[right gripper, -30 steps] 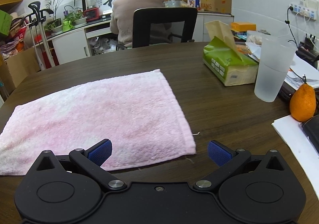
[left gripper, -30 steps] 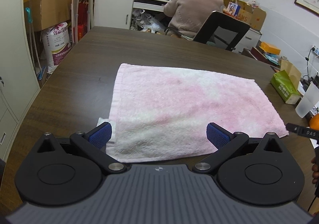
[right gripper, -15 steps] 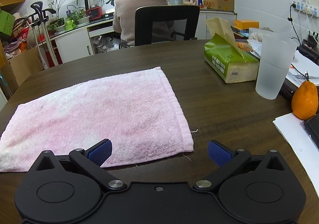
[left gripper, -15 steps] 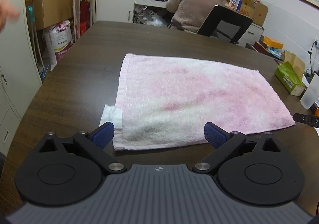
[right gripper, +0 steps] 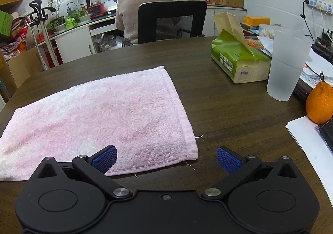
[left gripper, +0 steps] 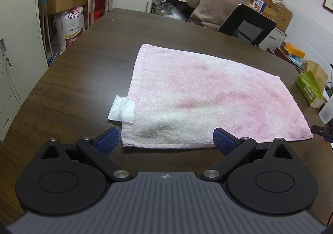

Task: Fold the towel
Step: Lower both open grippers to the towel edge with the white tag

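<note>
A pink and white towel [left gripper: 204, 96] lies flat on the dark wooden table [left gripper: 87, 80]. My left gripper [left gripper: 166, 140] is open, its blue pads straddling the towel's near left corner from just in front. In the right wrist view the same towel [right gripper: 108, 117] spreads to the left. My right gripper [right gripper: 166, 158] is open around the towel's near right corner, with nothing held. A white label [left gripper: 121, 110] sticks out from under the towel's left edge.
A green tissue pack [right gripper: 237, 63], a frosted plastic cup [right gripper: 288, 63], an orange fruit [right gripper: 319, 105] and white papers [right gripper: 306, 136] crowd the table's right side. A person [right gripper: 143, 7] sits at a desk beyond the table on a black chair [right gripper: 172, 19].
The left gripper has drawn back and shifted left, so the towel's near left corner and label now sit ahead of its fingers. The right gripper edged slightly forward toward the right corner.
</note>
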`<state>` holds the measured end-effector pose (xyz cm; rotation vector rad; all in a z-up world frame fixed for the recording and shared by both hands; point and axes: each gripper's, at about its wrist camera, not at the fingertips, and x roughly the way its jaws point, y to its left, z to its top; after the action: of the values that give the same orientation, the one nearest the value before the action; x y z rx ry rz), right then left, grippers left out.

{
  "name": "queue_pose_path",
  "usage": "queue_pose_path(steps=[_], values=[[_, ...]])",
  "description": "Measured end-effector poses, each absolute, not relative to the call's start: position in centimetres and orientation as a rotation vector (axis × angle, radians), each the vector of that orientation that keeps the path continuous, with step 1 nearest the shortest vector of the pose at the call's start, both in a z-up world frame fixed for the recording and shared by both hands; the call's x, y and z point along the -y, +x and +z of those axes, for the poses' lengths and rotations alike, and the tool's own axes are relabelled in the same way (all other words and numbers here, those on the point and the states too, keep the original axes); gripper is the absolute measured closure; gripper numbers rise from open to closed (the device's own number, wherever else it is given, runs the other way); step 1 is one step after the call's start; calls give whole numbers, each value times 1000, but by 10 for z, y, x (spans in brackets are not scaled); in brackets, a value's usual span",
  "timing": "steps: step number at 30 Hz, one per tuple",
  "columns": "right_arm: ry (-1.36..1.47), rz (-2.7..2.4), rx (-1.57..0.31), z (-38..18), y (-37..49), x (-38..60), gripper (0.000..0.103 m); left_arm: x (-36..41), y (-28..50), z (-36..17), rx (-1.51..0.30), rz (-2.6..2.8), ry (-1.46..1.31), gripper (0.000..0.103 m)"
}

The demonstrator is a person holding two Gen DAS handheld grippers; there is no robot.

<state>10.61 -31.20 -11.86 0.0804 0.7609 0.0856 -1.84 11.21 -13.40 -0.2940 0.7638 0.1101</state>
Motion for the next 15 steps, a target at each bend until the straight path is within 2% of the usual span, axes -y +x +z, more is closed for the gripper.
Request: queue_pose_path(steps=[15], values=[[82, 60, -789, -127, 111, 316, 0, -120, -13, -146, -802, 146, -344, 6]])
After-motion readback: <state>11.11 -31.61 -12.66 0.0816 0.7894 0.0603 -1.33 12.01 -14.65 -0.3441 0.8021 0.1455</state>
